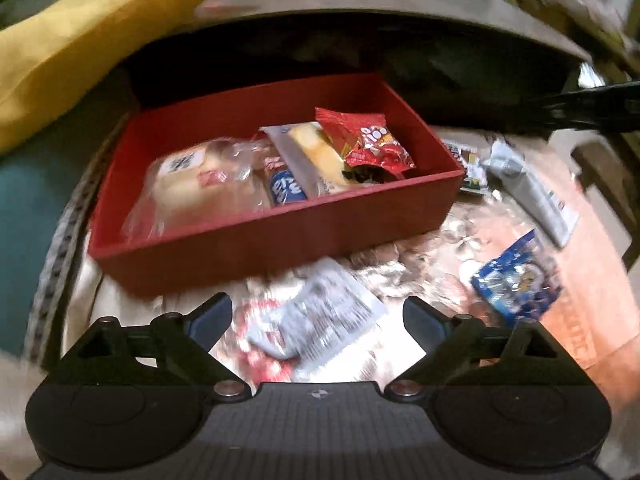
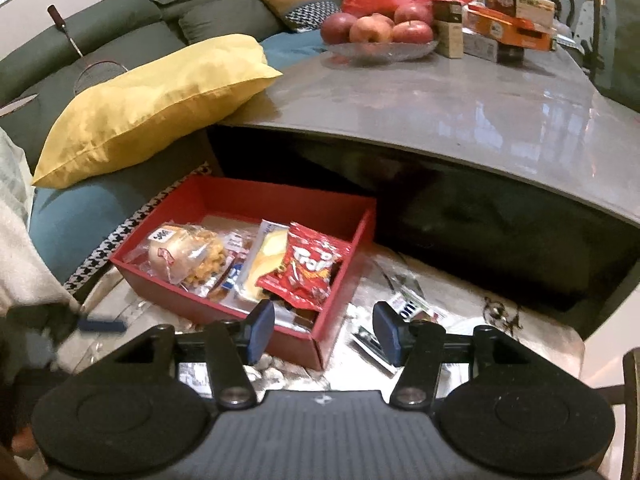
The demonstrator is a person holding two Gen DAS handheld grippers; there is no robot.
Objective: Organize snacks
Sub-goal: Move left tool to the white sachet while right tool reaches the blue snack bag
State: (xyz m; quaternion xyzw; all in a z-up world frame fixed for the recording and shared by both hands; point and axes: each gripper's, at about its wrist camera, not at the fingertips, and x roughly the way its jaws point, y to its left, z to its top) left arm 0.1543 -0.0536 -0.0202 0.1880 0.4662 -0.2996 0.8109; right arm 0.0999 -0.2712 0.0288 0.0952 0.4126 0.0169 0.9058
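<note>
Low table (image 1: 592,240) bears red box (image 1: 280,236), long axis left-right; left gripper (image 1: 318,316) wide, right gripper (image 2: 324,332) half-open, both empty.

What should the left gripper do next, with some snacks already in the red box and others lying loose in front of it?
Probably lower the left gripper onto the blurred white printed packet just beneath it. Its jaws stand wide and empty, the packet lies outside the red rectangular box, and the box already holds a red crinkly chip bag and wrapped buns, so that packet looks like the nearest snack left.
</note>
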